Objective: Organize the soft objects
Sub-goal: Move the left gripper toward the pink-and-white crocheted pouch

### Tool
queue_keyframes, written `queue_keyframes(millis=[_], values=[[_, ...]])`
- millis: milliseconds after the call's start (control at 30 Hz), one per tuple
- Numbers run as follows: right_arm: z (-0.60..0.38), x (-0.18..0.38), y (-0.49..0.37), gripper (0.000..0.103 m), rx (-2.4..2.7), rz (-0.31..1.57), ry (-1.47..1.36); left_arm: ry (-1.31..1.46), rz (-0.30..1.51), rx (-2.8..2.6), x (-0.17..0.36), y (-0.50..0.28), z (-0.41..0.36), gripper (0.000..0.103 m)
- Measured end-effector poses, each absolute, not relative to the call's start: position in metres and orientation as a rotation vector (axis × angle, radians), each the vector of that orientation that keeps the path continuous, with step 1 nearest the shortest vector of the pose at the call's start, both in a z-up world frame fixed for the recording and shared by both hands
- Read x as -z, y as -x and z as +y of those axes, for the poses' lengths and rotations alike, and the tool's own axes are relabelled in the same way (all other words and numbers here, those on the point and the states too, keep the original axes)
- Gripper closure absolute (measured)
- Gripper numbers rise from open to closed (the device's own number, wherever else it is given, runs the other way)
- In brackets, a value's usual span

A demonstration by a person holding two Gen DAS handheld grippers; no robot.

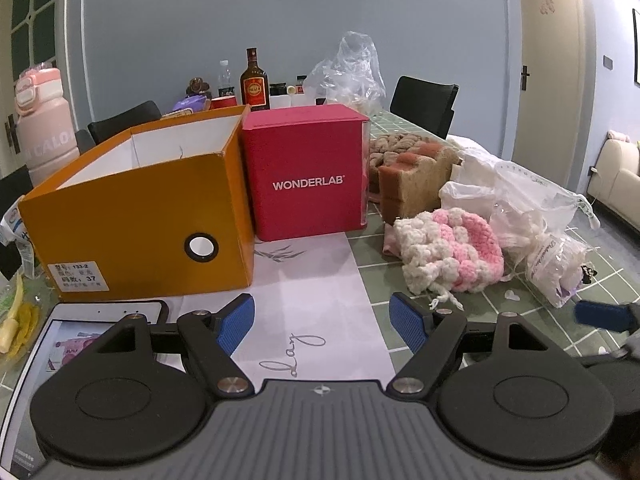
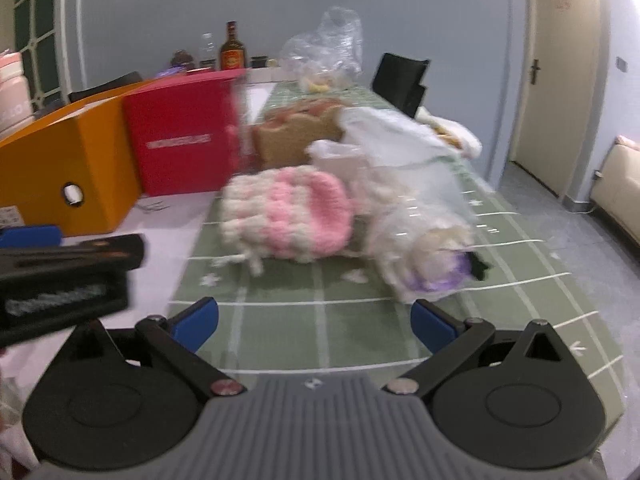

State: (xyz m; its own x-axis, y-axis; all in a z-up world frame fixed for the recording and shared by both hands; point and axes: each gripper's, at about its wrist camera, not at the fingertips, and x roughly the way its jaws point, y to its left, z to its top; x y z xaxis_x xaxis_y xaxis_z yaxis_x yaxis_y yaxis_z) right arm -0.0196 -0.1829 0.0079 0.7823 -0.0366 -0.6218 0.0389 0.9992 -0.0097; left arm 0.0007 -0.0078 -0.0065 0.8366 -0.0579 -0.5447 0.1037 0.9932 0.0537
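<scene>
Pink-and-cream woolly knit (image 2: 286, 216) lies straight ahead of my right gripper (image 2: 316, 326), right of the red box (image 2: 182, 144). Both grippers' jaws are wide apart and empty; my left gripper (image 1: 322, 326) sits farther off.

Home dining room, table (image 1: 400, 300), sofa (image 1: 620, 184)

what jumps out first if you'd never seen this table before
The bright orange box, open at the top, stands at the left with the red WONDERLAB box close beside it. To their right on the green checked tablecloth lies a fluffy pink and cream knitted piece in front of a heap of clear plastic bags. Both the left gripper and the right gripper are open and empty.
</scene>
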Motion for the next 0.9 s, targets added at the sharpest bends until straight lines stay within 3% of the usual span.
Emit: queue_keyframes(millis=[700, 733, 833, 900], values=[[-0.233, -0.009, -0.027, 0.003, 0.087, 0.542, -0.060, -0.072, 0.483, 0.157, 0.005, 0.004, -0.005, 0.013], [-0.233, -0.008, -0.027, 0.008, 0.087, 0.533, -0.049, -0.080, 0.481, 0.159, 0.004, 0.005, -0.006, 0.013], [-0.233, -0.006, -0.027, 0.037, 0.090, 0.535, -0.002, -0.096, 0.480, 0.162, 0.005, 0.005, -0.011, 0.013], [-0.235, -0.005, -0.024, 0.041, 0.072, 0.539, 0.002, -0.100, 0.485, 0.165, 0.006, 0.004, -0.014, 0.013]])
